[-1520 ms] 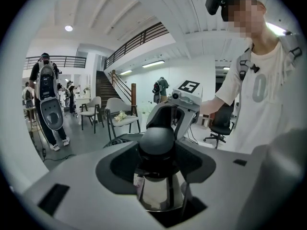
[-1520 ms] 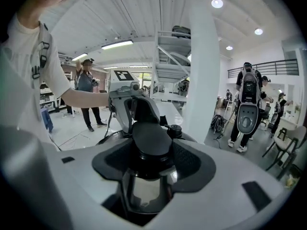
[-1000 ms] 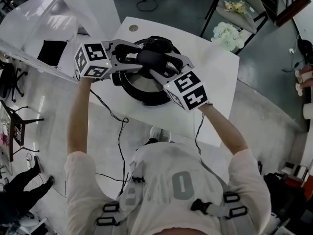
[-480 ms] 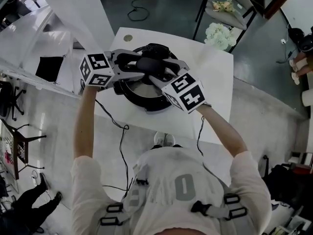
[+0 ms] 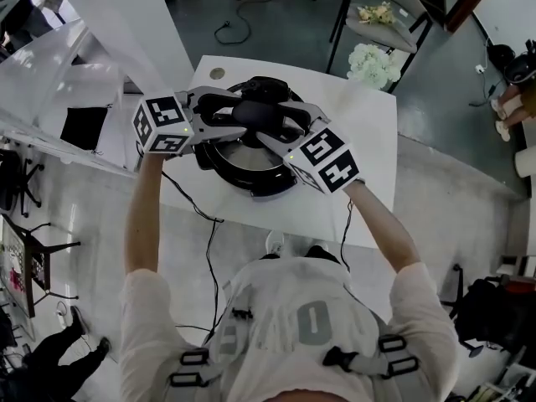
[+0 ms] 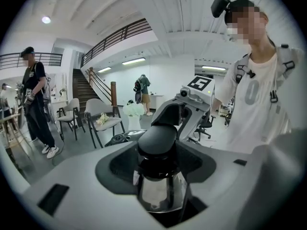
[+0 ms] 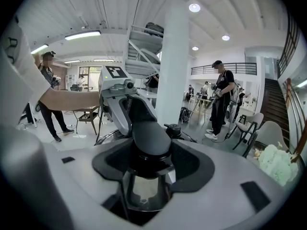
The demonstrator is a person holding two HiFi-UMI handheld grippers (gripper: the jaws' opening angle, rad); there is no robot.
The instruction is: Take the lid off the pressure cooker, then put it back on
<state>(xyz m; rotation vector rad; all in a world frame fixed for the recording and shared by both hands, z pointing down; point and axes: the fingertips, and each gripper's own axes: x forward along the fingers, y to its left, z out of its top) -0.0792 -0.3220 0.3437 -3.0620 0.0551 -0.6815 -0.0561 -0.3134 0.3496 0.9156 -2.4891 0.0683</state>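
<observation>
A black-rimmed pressure cooker (image 5: 251, 174) stands on the white table (image 5: 368, 149). Its steel lid (image 5: 243, 151) carries a long black handle (image 5: 261, 112) across the top. My left gripper (image 5: 237, 115) comes in from the left and is shut on that handle. From the right, my right gripper (image 5: 280, 129) is shut on it too. In the left gripper view the handle's rounded end (image 6: 157, 138) fills the gap between the jaw pads, with the other gripper (image 6: 192, 102) behind it. The right gripper view shows the same handle (image 7: 149, 137) clamped. Whether the lid is seated or lifted cannot be told.
A black cable (image 5: 203, 220) hangs off the table's near edge. White flowers (image 5: 373, 64) and a chair (image 5: 381, 19) stand beyond the far right corner. A second white table with a black mat (image 5: 84, 126) lies to the left. People stand in the background (image 7: 221, 97).
Both grippers stay closed on the lid handle over the cooker. Only the head view has drifted a little; the cooker keeps its place on the table.
</observation>
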